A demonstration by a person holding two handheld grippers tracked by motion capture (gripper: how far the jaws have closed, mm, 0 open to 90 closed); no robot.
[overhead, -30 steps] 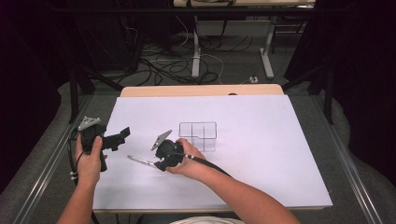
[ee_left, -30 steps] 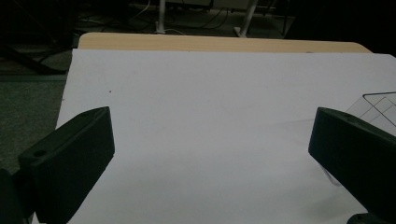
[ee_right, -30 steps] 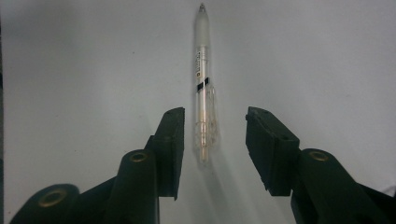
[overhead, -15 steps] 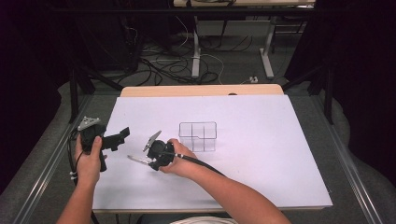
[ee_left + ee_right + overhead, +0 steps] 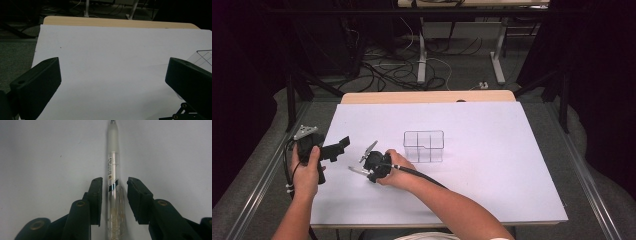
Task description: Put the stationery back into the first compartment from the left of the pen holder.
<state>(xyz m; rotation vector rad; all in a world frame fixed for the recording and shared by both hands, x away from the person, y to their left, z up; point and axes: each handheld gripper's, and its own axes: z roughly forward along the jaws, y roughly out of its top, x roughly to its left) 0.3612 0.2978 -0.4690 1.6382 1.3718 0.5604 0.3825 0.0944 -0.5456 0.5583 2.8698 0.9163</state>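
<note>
**Closing In on the Pen**

Shifted since a second ago: right gripper (image 5: 362, 167), carried leftward and down across the white table sheet (image 5: 492, 165), away from the clear divided box (image 5: 423, 146) and onto the pen (image 5: 113, 182). Jaws narrowing over that same stretch, now straddling the clear barrel on both sides, yet thin slivers of white sheet visible between pads and plastic in the right gripper view. Not clenched on anything yet, then; pen lying flat on the sheet, lengthwise between the jaws, tip pointing away from the camera. Probably the last instant before a pinch, with lifting yet to come and the box a likely destination, standing just beside on the far right.

Left gripper (image 5: 339, 147) parked as before near the sheet's left edge, jaws spread wide and released, nothing between them, aimed across bare white toward the box corner (image 5: 203, 56).

Right forearm stretched diagonally in from the bottom edge, wrist bent low, gripper tilted steeply down at the sheet. Left hand (image 5: 307, 170) upright around its handle, raised off the table.
</note>
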